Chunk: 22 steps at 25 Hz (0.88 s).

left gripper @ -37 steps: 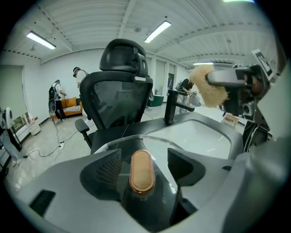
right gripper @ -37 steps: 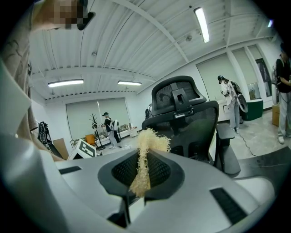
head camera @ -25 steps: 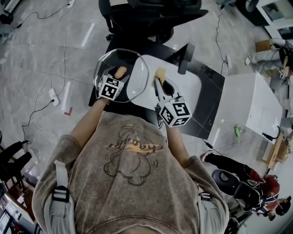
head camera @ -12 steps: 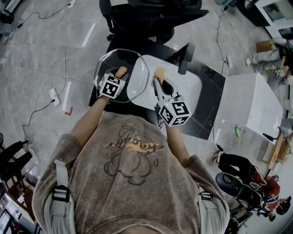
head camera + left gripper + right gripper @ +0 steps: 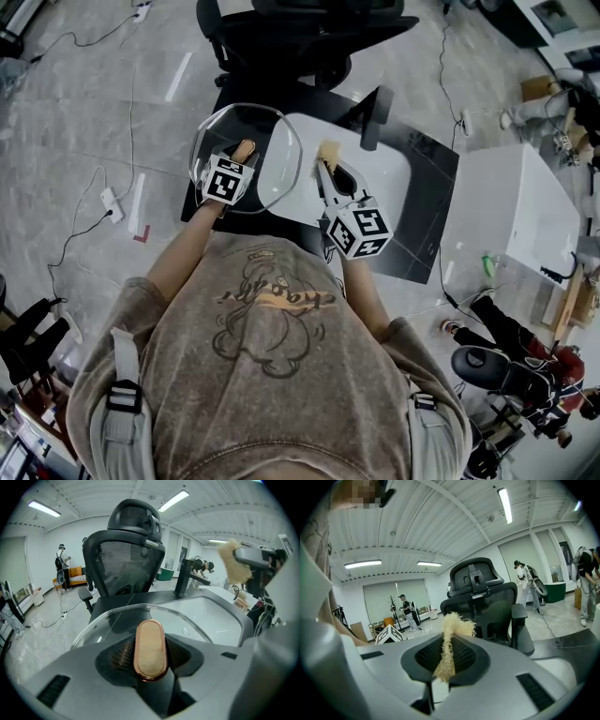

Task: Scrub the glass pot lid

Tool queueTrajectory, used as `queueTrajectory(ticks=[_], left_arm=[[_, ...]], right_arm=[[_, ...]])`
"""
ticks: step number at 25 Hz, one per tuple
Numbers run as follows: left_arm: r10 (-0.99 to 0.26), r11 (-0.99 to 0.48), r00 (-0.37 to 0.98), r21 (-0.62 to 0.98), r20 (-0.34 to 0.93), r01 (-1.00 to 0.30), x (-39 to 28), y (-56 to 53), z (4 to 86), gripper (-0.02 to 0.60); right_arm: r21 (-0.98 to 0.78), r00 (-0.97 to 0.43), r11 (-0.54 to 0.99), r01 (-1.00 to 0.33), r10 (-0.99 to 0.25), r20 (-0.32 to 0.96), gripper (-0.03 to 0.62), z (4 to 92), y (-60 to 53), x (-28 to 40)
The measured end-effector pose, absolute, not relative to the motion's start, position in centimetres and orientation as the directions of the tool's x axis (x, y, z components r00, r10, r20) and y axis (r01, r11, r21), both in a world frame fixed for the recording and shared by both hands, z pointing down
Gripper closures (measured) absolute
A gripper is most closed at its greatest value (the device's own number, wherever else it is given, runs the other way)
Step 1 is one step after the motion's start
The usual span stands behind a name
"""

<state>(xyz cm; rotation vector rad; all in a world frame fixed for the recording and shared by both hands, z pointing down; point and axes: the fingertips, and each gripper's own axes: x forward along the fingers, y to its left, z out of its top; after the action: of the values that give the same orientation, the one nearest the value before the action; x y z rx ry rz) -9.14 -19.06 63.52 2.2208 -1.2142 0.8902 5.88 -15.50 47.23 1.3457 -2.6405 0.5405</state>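
Jaws of left gripper just closed on lid knob; right gripper clamps scrubber, chair beyond.

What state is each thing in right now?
Glass pot lid: gripped by its handle, at the left edge of the sink.
Left gripper: jaws just closed onto that handle.
Right gripper: shut on the scrubber.
Scrubber: pinched, clear of the lid.
Faucet: no water running.
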Motion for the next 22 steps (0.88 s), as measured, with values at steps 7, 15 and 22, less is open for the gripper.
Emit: queueTrajectory(ticks=[7, 15, 22], left_arm=[[-0.599, -0.533, 0.441, 0.079, 0.668, -0.843, -8.8, -18.8, 57.9, 0.403], [-0.647, -0.550, 0.480, 0.073, 0.592, -0.832, -8.5, -19.7, 52.0, 0.402], [-0.597, -0.529, 0.633, 0.351, 0.493, -0.773, -7.8, -19.5, 50.3, 0.402]], right_arm=[[-0.250, -0.592, 0.538, -0.805, -0.758, 0.275, 0.554, 47.3, -16.0, 6.3], [-0.235, -0.595, 0.548, -0.803, -0.765, 0.248, 0.554, 46.3, -16.7, 6.3], [-0.216, -0.547, 0.507, -0.834, -0.811, 0.207, 0.554, 44.3, -17.5, 9.3]])
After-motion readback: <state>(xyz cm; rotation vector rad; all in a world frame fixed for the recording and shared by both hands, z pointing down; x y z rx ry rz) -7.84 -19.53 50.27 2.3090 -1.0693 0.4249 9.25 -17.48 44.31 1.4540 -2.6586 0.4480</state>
